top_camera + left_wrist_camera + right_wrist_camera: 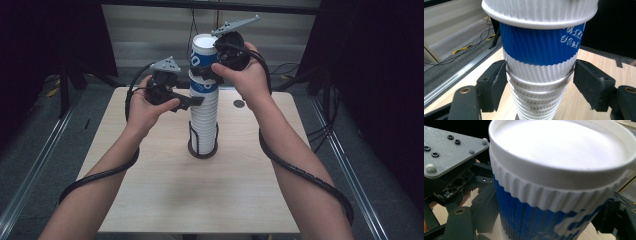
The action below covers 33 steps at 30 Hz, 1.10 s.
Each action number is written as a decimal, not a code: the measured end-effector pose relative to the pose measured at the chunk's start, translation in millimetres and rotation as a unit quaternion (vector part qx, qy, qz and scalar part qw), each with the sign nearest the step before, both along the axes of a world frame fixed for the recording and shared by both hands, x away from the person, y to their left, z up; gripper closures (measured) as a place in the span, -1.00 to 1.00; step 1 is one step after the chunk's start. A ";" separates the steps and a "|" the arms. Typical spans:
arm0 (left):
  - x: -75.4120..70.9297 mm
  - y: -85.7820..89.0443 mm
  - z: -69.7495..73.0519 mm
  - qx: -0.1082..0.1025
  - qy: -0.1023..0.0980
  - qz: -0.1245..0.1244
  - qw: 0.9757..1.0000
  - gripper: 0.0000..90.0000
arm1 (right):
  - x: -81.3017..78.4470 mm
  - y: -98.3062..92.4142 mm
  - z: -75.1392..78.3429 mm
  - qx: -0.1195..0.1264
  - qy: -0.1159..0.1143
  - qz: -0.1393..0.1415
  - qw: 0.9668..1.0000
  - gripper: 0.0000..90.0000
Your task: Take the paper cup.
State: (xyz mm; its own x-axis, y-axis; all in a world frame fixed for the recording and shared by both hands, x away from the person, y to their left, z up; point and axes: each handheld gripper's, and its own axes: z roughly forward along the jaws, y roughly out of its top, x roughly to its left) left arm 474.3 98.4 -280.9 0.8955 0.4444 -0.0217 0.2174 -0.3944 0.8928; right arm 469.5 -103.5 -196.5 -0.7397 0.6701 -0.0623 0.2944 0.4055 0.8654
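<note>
Cups stood nested in a tall stack (pixel 204 117) seated in a black wire holder (pixel 202 145) near the table's (pixel 165 200) middle. Above the stack, you held the top cup (pixel 201 56), white-ribbed with a blue band, its inside showing plain white. White lettering on a blue band was too skewed to read. Your left gripper (pixel 540 82) clamped its pads on the stack's upper cups below that band. Your right gripper (pixel 544 220) held the top cup between its jaws.
</note>
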 end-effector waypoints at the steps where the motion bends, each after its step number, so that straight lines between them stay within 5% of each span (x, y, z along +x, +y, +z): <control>1: 0.0 0.5 -0.1 0.003 0.001 -0.001 1.000 -0.40 | 0.2 0.4 0.5 -0.001 0.000 0.001 1.000 -0.52; 8: -0.6 2.3 -1.0 0.008 0.004 -0.003 1.000 -0.39 | 0.1 1.7 6.8 -0.006 -0.006 -0.001 1.000 -0.52; 33: -0.7 3.0 -1.8 0.013 0.013 -0.002 1.000 -0.51 | -3.4 -13.5 15.5 0.049 -0.021 -0.001 0.999 -0.52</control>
